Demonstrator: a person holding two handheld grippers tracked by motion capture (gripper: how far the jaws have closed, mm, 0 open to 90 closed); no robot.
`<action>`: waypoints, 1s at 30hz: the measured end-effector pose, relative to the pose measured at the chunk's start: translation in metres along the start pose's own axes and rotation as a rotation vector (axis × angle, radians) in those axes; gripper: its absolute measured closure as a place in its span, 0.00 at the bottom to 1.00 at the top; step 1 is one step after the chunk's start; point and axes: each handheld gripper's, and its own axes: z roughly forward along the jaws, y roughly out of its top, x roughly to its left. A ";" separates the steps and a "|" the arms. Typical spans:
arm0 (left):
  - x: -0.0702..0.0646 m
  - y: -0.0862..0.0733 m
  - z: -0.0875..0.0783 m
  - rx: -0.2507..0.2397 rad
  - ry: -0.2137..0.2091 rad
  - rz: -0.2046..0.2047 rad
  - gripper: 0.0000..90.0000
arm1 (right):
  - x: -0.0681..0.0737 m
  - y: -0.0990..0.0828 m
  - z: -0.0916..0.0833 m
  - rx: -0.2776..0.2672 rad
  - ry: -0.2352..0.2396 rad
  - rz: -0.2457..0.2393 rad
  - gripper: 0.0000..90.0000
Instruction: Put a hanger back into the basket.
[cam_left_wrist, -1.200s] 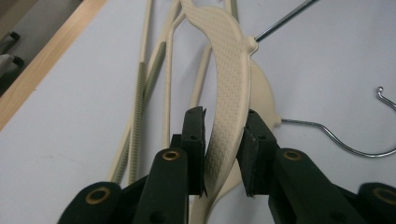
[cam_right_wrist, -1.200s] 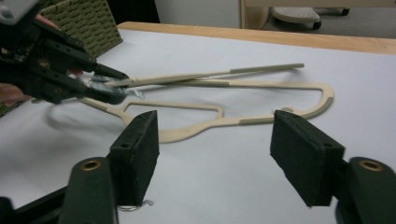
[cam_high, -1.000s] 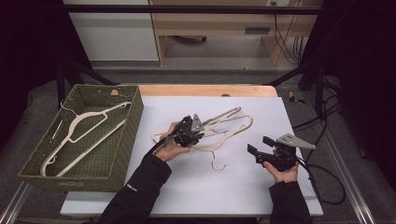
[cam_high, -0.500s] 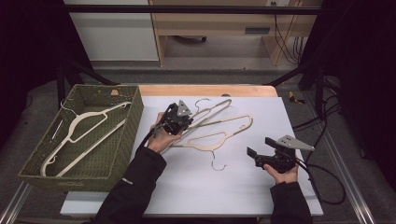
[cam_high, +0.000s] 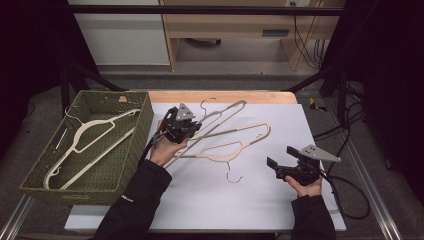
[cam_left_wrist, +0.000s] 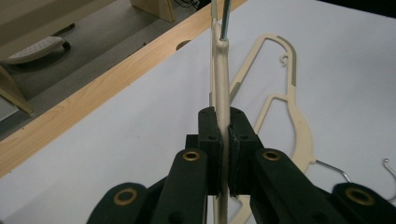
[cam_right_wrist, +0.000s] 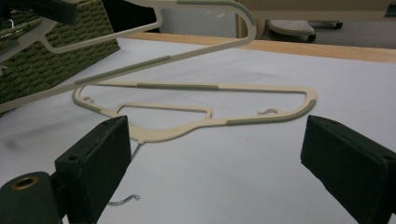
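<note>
My left gripper (cam_high: 192, 129) clamps the lifted hanger (cam_high: 220, 116), long axis slanting up-right, hook (cam_high: 207, 102) toward the far edge. My right gripper (cam_high: 278, 165) gapes, empty.

Both forearms wear dark, long sleeves (cam_high: 135, 200). Each gripper is matt black with blocky rectangular pads (cam_right_wrist: 348, 161); brass-ringed pivot holes (cam_left_wrist: 192, 155) sit behind the fingers. A grey three-cornered plate (cam_high: 316, 152) rides above them, and a black cable (cam_high: 350, 195) trails rearward.

Cream hanger (cam_high: 218, 120) with metal hook, tilted above the table, edge-on between clamped tongs (cam_left_wrist: 223, 135).
</note>
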 end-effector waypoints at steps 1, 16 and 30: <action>-0.001 0.002 -0.005 -0.001 -0.004 0.000 0.96 | -0.001 0.000 -0.001 0.000 -0.003 -0.002 0.09; -0.004 0.028 -0.094 -0.081 -0.062 0.012 0.96 | -0.004 0.002 -0.007 -0.017 -0.023 -0.007 0.06; 0.026 0.031 -0.166 -0.096 -0.023 0.029 0.96 | -0.003 0.004 -0.013 -0.030 -0.025 -0.015 0.04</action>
